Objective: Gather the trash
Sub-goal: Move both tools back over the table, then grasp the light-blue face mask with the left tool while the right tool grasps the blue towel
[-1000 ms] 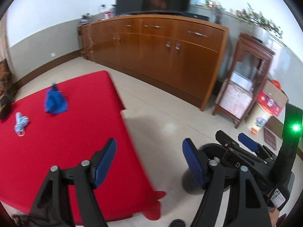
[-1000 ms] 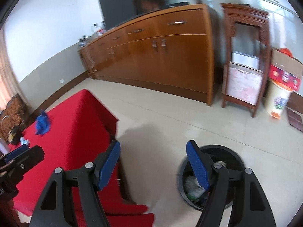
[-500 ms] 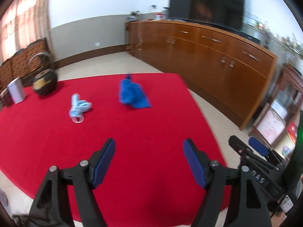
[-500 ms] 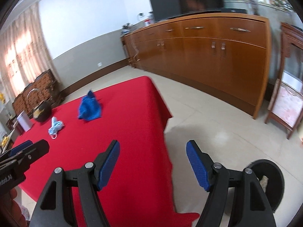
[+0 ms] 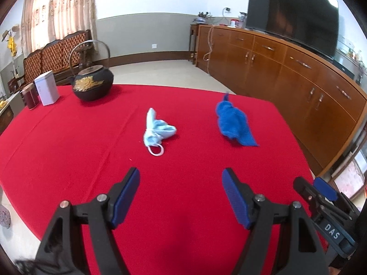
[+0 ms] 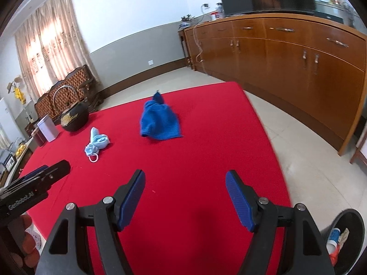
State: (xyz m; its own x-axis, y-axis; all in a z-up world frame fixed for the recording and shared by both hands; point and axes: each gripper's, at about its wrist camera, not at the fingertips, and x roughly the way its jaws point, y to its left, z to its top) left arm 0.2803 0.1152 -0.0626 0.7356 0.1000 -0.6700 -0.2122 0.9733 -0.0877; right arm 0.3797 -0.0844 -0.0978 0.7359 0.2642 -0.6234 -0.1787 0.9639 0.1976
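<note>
Left gripper (image 5: 180, 194) jaws spread, nothing between — crumpled face mask (image 5: 158, 133) at 12 o'clock ahead on the red table (image 5: 68, 142); right gripper (image 6: 185, 197) jaws spread, empty; blue cloth (image 6: 159, 121) at 11 o'clock; trash bin (image 6: 351, 240) at 4 o'clock, on floor.
</note>
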